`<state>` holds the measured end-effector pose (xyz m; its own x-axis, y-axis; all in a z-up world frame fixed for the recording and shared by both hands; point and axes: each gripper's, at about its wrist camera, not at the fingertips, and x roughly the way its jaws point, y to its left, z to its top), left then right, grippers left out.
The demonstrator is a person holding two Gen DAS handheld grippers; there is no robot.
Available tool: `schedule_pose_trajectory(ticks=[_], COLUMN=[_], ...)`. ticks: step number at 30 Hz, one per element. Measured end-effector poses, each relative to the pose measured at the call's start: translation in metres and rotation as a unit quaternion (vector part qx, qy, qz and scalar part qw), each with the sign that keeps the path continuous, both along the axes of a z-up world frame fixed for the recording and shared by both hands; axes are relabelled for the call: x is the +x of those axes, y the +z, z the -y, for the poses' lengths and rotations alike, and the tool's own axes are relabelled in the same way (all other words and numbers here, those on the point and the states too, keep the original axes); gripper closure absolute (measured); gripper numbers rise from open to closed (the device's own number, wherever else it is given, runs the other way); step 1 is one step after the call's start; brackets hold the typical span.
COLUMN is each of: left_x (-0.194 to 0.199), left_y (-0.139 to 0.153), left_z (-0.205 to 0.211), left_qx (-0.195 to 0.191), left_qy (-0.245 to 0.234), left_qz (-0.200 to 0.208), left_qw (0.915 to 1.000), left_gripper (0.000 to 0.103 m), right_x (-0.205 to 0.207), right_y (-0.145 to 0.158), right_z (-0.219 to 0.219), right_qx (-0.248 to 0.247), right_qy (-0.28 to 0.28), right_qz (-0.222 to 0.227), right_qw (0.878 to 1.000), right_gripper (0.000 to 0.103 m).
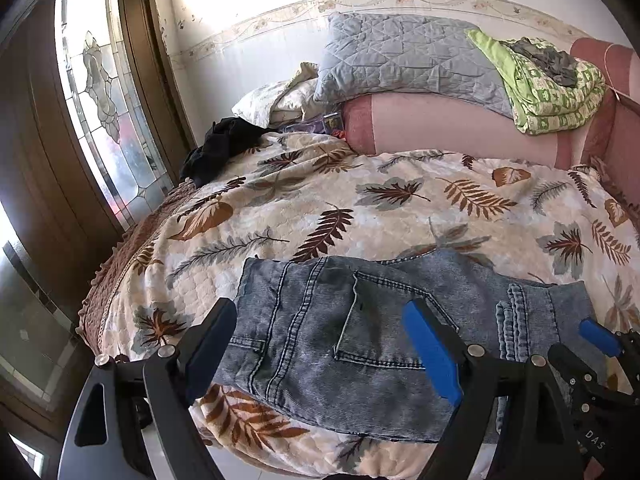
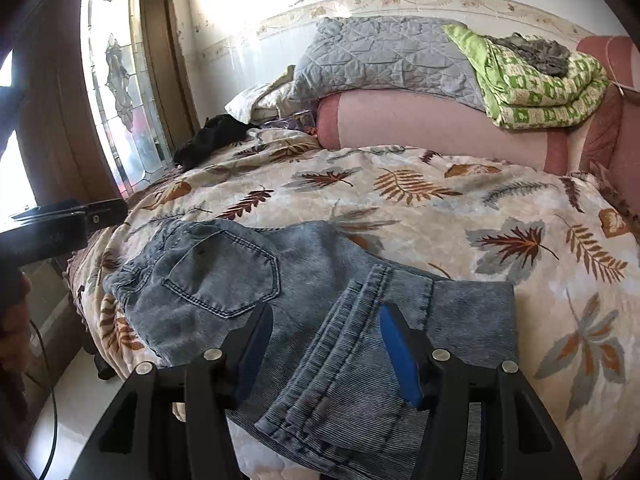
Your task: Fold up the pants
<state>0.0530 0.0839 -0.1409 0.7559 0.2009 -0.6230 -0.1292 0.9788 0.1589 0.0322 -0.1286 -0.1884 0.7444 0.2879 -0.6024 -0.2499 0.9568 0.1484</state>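
Leaf-print bedspread [image 2: 400, 208]: folded jeans [image 2: 248, 292] beneath both grippers' parted jaws.

Faded blue acid-washed pants [image 2: 240, 280] lie on a cream bedspread [image 2: 440, 216] printed with brown, rust and grey leaves, behind it a grey quilted pillow [image 2: 380, 56], a green-and-white patterned blanket [image 2: 536, 92] and black clothing [image 2: 208, 140].

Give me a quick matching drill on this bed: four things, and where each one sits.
Things:
1. jeans
2. black garment
3. green quilt
4. grey pillow

Places:
A. far left corner of the bed, by the door
B. near edge, in front of both grippers
C. on the pink bolster, left of the quilt
D. far right, a grey cloth on top

Pairs: 1-B, 2-A, 3-D, 4-C
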Motion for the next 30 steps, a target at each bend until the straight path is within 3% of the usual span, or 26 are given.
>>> schedule_pose_trajectory(ticks=[30], left_x=[0.0057], left_y=[-0.0062], left_z=[-0.0002], left_qx=[-0.004], left_qy=[0.002], left_qz=[-0.004], left_qw=[1.0], left_gripper=[0.016], right_x=[0.0031], right_y=[-0.0014], right_z=[0.0059], right_qx=[-0.001], right_qy=[-0.01], right_qz=[-0.005], right_qw=[1.0], right_gripper=[0.043])
